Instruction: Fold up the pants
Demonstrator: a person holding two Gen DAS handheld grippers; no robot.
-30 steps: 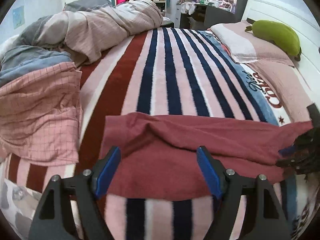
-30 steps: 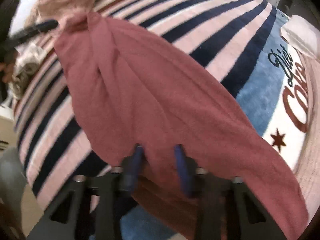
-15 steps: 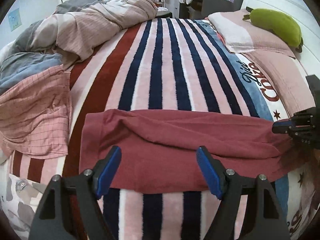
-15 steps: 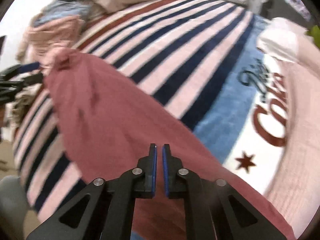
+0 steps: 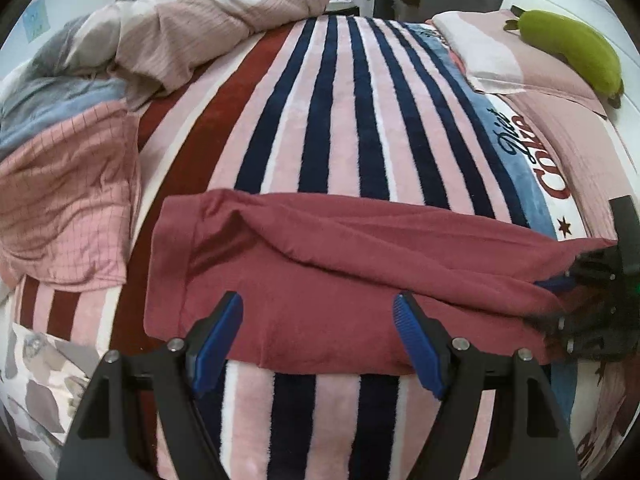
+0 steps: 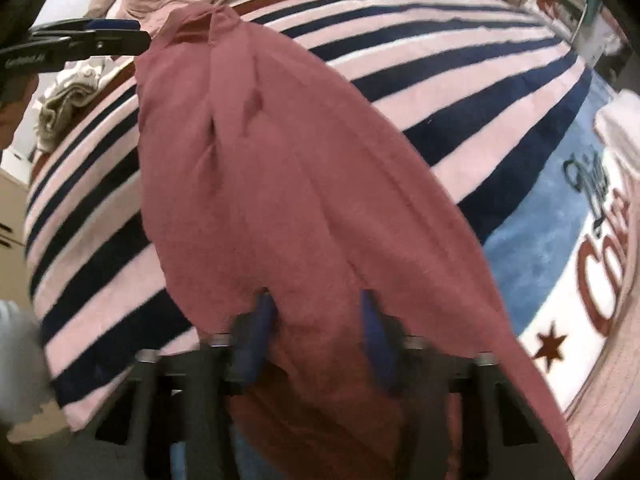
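Dark red pants (image 5: 320, 280) lie folded lengthwise across the striped blanket (image 5: 344, 120), wrinkled along the top layer. My left gripper (image 5: 318, 332) is open and empty, hovering over the pants' near edge toward their left end. My right gripper (image 6: 316, 316) is open, its blue fingers (image 6: 260, 320) astride a bunch of the pants' cloth (image 6: 288, 200) at their right end. It also shows at the right edge of the left wrist view (image 5: 588, 292). The left gripper shows at the far end in the right wrist view (image 6: 80, 40).
A pink checked cloth (image 5: 68, 208) and a heaped duvet (image 5: 192, 28) lie at the left and back of the bed. Pillows (image 5: 500, 56) and a green plush (image 5: 572, 52) sit at the right. A crumpled beige cloth (image 6: 68, 96) lies off the bed's near side.
My right gripper was shut above the pants half a second ago; now it is open and down on the cloth's right end. My left gripper stayed open, with the pants' left end spread flatter.
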